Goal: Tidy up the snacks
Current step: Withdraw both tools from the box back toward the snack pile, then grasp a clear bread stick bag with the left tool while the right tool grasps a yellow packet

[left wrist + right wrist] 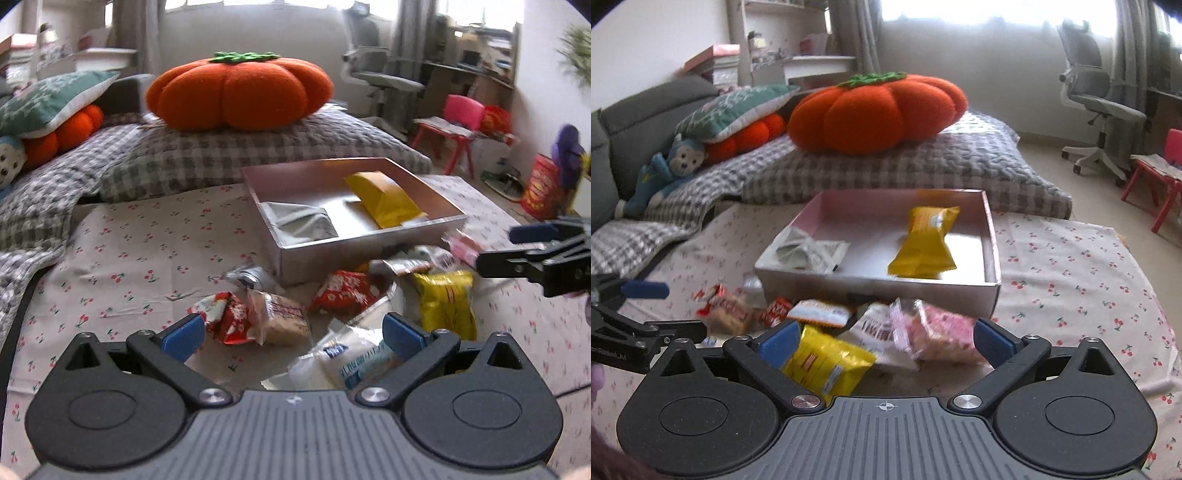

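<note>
Two snacks in the box (369, 240) already, middle of the left view: a yellow bag (384, 199) on its right side and a silver bag (303, 221) on its left. Same two seen in the right view, yellow bag (923, 243) and silver bag (812, 251) inside the box (879, 286). Many more left outside, heaped on the cherry cloth (129, 266) just in front of the box: a red pack (229, 317), a tan cracker pack (284, 317), another red pack (343, 291), a yellow pack (447, 302), a white pack (351, 354), and a pink pack (934, 328) low in the right view. So only a small part done, most still to go, by the look of it. Left tongs (291, 334) wide open at the bottom of the left view, holding nothing, hanging over the heap. Right tongs (884, 338) wide open too, empty, with the yellow and pink packs showing between the blue tips. Big orange pumpkin pillow (240, 92) behind, upper middle, not part of the job.
</note>
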Tool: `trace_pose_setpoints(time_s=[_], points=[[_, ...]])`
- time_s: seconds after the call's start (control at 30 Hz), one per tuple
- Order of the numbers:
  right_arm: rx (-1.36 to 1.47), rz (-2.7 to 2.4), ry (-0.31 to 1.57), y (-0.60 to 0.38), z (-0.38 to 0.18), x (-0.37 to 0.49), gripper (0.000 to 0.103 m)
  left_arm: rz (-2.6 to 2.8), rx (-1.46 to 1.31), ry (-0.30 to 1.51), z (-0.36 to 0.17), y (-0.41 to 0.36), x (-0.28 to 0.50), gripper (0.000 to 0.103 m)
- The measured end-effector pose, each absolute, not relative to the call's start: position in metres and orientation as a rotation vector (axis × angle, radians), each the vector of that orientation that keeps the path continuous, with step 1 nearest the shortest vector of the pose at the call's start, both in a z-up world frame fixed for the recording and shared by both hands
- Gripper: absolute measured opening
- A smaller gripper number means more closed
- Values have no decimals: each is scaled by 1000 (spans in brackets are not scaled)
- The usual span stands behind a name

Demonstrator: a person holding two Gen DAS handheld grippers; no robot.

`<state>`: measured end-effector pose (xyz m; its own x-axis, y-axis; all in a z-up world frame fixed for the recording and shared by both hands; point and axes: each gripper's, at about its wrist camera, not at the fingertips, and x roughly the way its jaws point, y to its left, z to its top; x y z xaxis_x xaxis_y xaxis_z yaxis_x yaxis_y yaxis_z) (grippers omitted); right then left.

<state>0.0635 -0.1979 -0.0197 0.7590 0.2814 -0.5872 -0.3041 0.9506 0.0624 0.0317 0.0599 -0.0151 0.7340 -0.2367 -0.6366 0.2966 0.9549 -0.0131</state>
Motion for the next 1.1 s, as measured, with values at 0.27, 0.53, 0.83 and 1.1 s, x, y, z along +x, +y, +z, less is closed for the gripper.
trace_pose_setpoints(time_s=[0.27, 0.53, 0.83, 1.1], points=[[-63, 364, 707, -176, -40, 60, 101, -456, 198, 714, -27, 45, 25, 102], [-37, 363, 782, -166, -56, 71, 99, -505, 240, 748, -33, 31, 28, 86], [-92, 432, 789, -163, -51, 66, 55, -546, 255, 796, -31, 20, 34, 55], [-75, 418, 835, -189, -38, 64, 50, -680, 288, 816, -27, 8, 18, 53]])
